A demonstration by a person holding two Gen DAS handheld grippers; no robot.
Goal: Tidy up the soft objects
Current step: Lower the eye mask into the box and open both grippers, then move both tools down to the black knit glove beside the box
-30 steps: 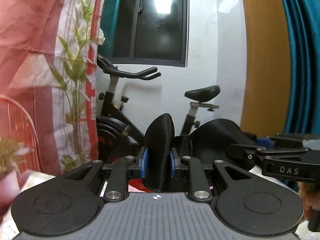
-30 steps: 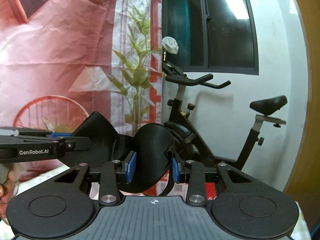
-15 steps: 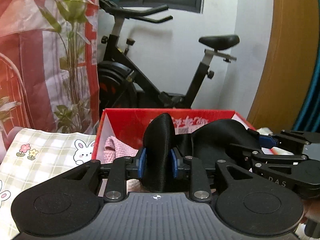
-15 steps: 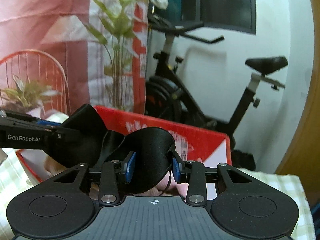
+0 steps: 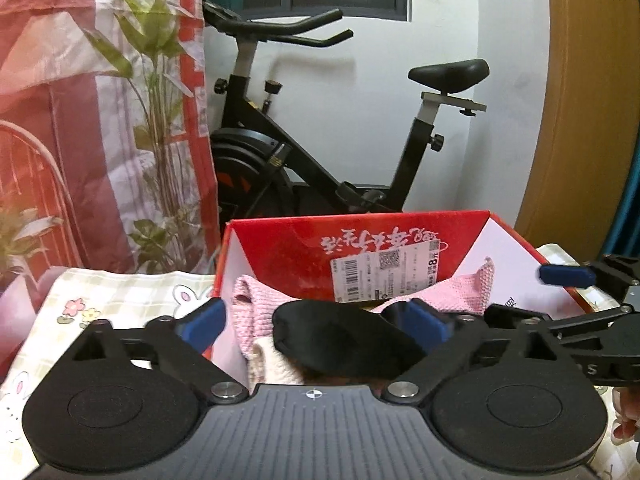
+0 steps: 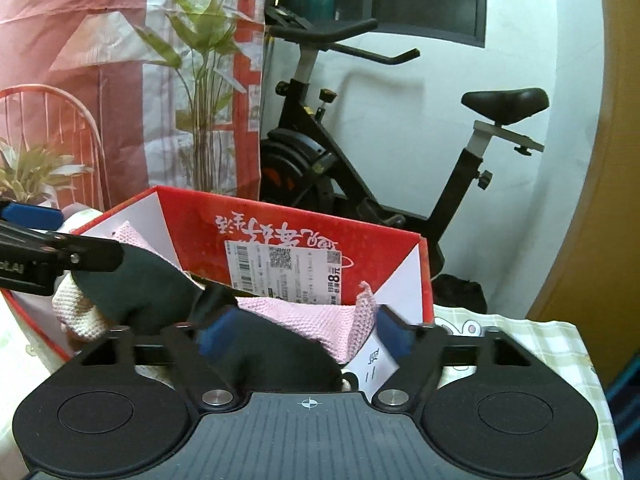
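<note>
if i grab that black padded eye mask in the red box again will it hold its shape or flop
The black padded eye mask will probably flop: it lies draped and bent over the pink knitted cloth in the red cardboard box. It looks thin and light, so it likely lifts easily. Its smooth fabric may slip from a shallow pinch.

One red box (image 5: 304, 248); one black eye mask (image 5: 340, 340); one pink knitted cloth (image 6: 304, 316); one cream knitted cloth (image 6: 76, 312); one exercise bike (image 5: 320, 152); two grippers: left gripper (image 5: 316, 322), right gripper (image 6: 300, 330)
</note>
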